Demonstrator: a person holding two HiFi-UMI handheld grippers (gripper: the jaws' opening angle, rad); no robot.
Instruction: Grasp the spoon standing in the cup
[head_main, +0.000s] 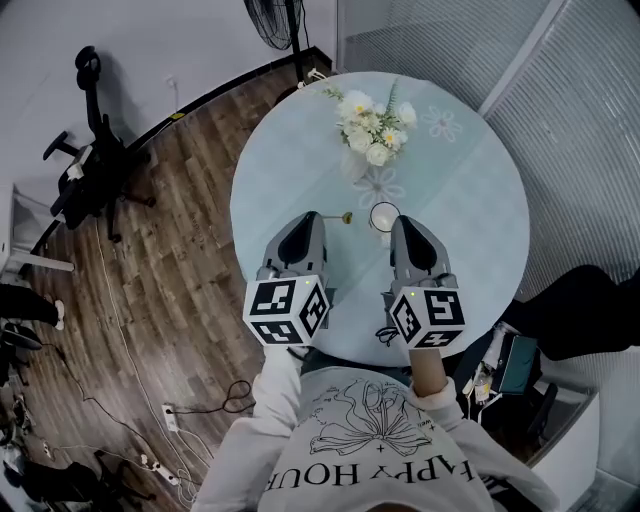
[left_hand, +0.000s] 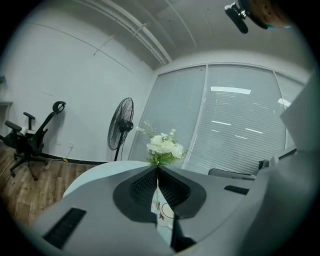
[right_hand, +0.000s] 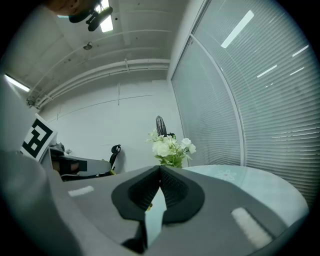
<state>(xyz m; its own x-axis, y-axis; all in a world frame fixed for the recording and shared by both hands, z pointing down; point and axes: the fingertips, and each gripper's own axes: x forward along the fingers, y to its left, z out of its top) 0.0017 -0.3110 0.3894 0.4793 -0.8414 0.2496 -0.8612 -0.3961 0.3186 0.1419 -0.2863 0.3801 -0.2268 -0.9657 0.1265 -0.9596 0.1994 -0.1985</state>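
Above the near half of the round desk, both grippers hang with jaws together and empty.

The left gripper and the right gripper sit side by side, pointing toward the far edge. In the left gripper view, the left gripper's jaws meet at the tips with nothing between them. The right gripper view shows the right gripper's jaws closed in the same way. The white cup stands on the desk just past the right gripper's tip, and it also shows low through the slit under the left jaws. A thin piece with a small gold end, seemingly the spoon, lies just left of the cup, between the two tips. Whether it rests in the cup cannot be told. White flowers stand farther back.
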